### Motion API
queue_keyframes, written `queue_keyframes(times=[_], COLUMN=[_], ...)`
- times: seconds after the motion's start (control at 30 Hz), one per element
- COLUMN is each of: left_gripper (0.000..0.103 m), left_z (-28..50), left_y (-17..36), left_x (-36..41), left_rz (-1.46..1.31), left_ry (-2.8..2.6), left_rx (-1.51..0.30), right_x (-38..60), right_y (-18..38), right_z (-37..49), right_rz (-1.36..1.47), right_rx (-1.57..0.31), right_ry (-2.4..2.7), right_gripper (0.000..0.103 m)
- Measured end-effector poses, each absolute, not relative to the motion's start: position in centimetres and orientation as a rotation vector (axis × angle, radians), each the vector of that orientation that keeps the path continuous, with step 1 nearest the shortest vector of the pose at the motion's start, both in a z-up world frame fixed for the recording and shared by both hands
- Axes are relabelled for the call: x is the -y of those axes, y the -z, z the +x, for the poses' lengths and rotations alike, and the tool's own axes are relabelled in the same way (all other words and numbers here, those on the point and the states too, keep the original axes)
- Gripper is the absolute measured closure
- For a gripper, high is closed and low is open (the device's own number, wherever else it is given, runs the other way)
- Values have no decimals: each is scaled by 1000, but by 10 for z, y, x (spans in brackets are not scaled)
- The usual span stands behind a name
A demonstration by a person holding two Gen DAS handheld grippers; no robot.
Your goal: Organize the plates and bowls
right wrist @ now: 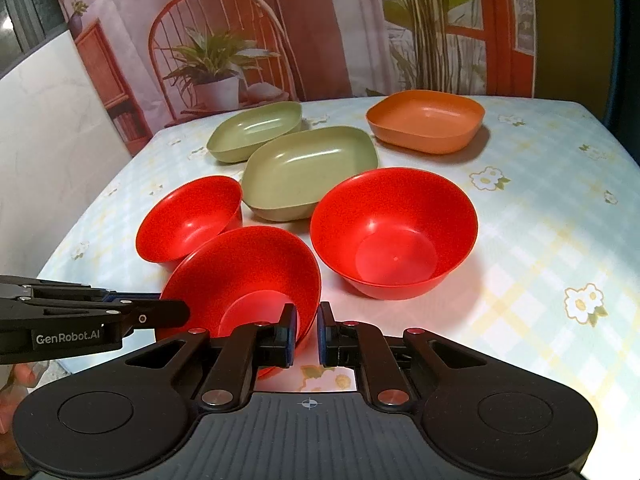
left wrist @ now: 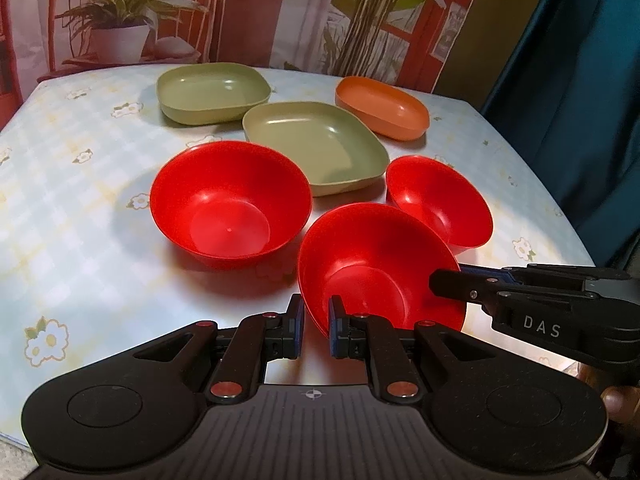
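STEP: both grippers clamp the near red bowl (left wrist: 372,268), tilted at table front | LEFT: left gripper (left wrist: 316,320) pinching rim at 6 o'clock | RIGHT: right gripper (right wrist: 308,330) pinching rim at 3 o'clock | NEXT: probably lift, nest into big red bowl (left wrist: 230,210) at 10 o'clock.

Red bowls (left wrist: 231,204), green plates (left wrist: 316,146), floral checked tablecloth (left wrist: 80,208).

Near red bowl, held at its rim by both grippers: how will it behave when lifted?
The near red bowl looks like thin glossy plastic, so it is probably light, stiff and hard to break. Its smooth rim may slip where the left gripper and right gripper pinch it. It seems tilted already, so it might swing when raised.
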State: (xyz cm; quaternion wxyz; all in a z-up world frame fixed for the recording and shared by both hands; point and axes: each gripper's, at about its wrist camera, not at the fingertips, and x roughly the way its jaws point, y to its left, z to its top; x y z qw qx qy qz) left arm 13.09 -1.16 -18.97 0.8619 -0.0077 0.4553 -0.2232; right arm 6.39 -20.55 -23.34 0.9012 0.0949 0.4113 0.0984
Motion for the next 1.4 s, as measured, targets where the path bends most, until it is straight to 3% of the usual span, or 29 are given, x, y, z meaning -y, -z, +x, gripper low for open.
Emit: queue_keyframes(times=[0.97,1.4], left_gripper=[89,89], left_z=[102,120], left_y=[139,139], left_x=[-13,-25], left_rz=[-23,-79], left_ry=[457,416], left_rx=[-740,-744], right_x=[184,169], right_y=[184,182], right_z=[53,80], right_rz=[103,75], right_rx=[-707,-695], right_ry=[-239,-278], right_gripper=[93,93])
